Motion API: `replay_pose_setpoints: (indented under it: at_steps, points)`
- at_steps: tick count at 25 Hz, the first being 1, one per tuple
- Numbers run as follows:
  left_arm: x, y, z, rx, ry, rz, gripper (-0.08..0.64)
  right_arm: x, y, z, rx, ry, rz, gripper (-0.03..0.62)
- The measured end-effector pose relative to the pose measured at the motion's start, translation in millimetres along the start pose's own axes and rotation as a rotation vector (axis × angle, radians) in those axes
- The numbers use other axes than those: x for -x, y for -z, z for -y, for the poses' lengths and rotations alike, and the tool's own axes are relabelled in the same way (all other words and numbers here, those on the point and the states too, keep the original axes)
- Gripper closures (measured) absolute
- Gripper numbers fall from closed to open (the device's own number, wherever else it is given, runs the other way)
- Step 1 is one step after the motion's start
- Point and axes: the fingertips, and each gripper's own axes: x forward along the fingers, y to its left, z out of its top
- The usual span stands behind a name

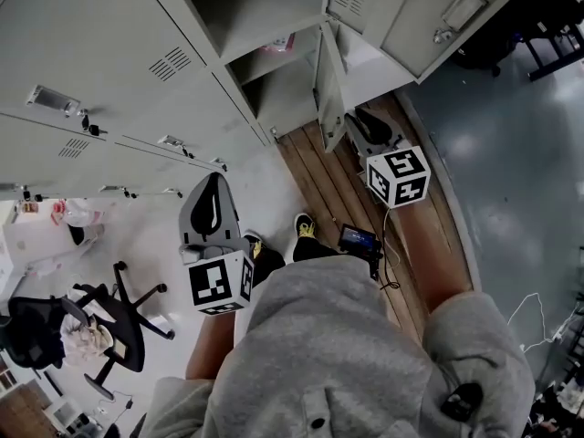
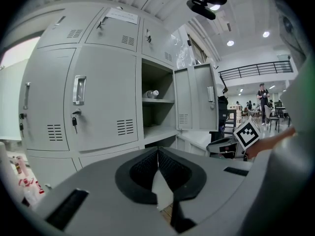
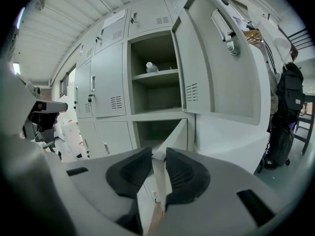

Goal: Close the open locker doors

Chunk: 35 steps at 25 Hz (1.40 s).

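The person stands facing the bank of grey steel lockers (image 2: 98, 107) with both tools raised toward it, which suits the job: two doors in one column hang open and neither is pushed home yet. The upper door (image 3: 216, 68) swings out wide to the right and leaves its shelved compartment (image 3: 152, 77) exposed, with what looks like a small bottle (image 2: 151, 93) lying on the shelf. The lower door (image 3: 174, 134) below it stands ajar at a slant. The right gripper (image 3: 157, 156) is held low and close to that lower door, probably so that it goes first. Its jaws are a narrow slit apart and the door's pale edge lines up with the slit, though I cannot tell whether it touches or lies just beyond. The left gripper (image 2: 157, 154) hangs back, aimed at the closed doors left of the opening. Its jaw tips meet with nothing between them, so it seems to be idle for now. A key (image 2: 74, 123) hangs from the lock of a shut door. A paper label (image 2: 121, 15) is stuck on a top door, but its print is too small to read. The marker cube (image 2: 247, 133) bears only a black-and-white square pattern, and no brand name shows anywhere.
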Motion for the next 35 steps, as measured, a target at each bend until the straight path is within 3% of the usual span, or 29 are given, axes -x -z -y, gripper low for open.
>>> replay_pose_setpoints:
  at_steps: [19, 35]
  points:
    - [15, 11, -36, 0.033, -0.108, -0.014, 0.549, -57, -14, -75, 0.004, -0.107, 0.024, 0.515]
    - [35, 23, -79, 0.052, -0.232, -0.049, 0.549, -116, -33, -113, 0.002, -0.192, 0.051, 0.525]
